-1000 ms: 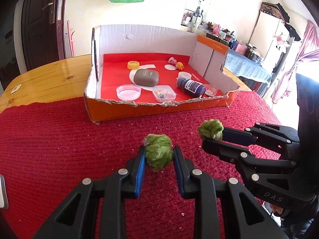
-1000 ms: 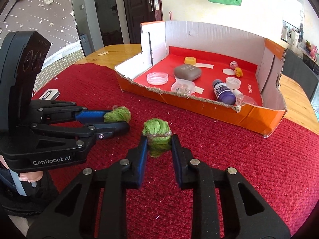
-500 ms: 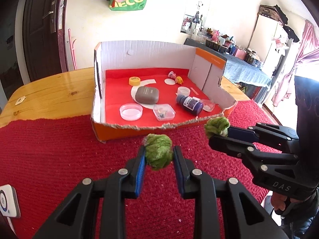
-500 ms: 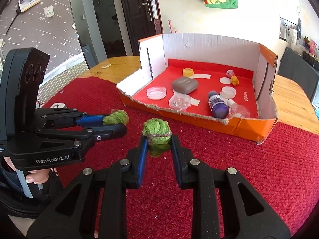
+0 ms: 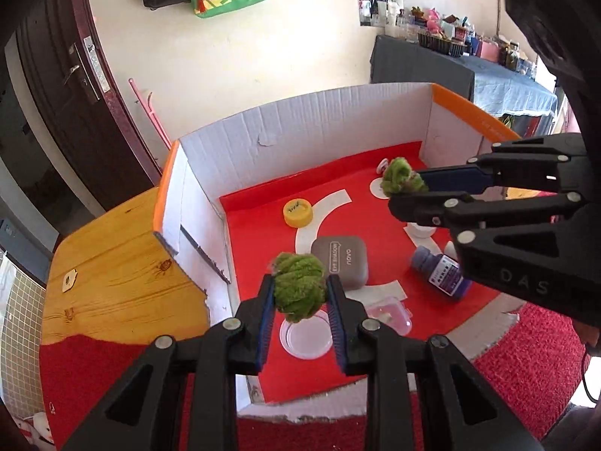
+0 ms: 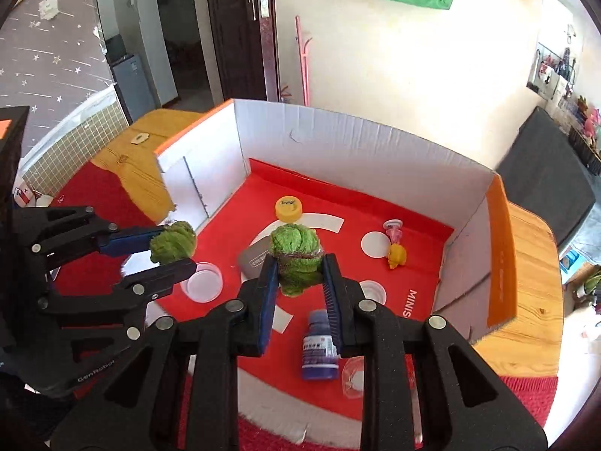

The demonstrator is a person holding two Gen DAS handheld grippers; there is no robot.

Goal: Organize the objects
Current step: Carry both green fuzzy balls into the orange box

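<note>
Two green tufts, one per tong.

Left wrist: left tongs (image 5: 299, 297) clenched on tuft (image 5: 298, 285) above box (image 5: 300, 120); case (image 5: 340, 265) beyond reads "EYE SHADOW".

Right wrist: right tongs (image 6: 299, 276) clamp tuft (image 6: 296, 255); bottle (image 6: 318, 345) beneath, label blurred. Risk: fuzzy tufts may cling to pads on release.

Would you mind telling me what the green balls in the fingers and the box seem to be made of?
The green balls look like wound yarn or fuzzy fibre, matte: visible strands and a frayed outline. The box looks like corrugated cardboard: ribbed white inner walls, ragged torn front edge, orange outer face, with a smoother red printed floor.
</note>
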